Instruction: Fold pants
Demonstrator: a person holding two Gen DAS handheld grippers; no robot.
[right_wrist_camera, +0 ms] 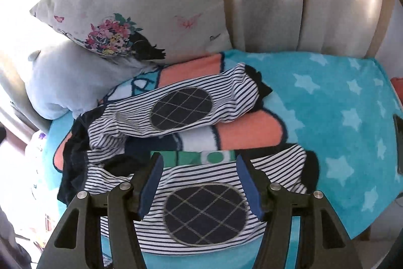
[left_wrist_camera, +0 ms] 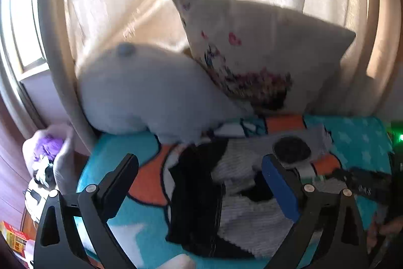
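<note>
Small striped pants (right_wrist_camera: pixel 176 105) with dark oval knee patches and a dark waistband lie spread on a teal blanket (right_wrist_camera: pixel 340 105). One leg lies across the far side, the other (right_wrist_camera: pixel 204 213) lies near me. My right gripper (right_wrist_camera: pixel 199 183) is open, its jaws straddling the near leg just above its knee patch. In the left wrist view the pants (left_wrist_camera: pixel 226 180) show blurred, with the dark waistband (left_wrist_camera: pixel 196 193) between the jaws. My left gripper (left_wrist_camera: pixel 201 183) is open above the waistband end.
A floral pillow (right_wrist_camera: pixel 141 6) and a pale grey cushion (right_wrist_camera: pixel 63 82) lean against cream curtains (right_wrist_camera: pixel 264 4) at the back. The blanket has orange and white patches (right_wrist_camera: pixel 249 132). Clutter (left_wrist_camera: pixel 42 163) lies on the floor at the left.
</note>
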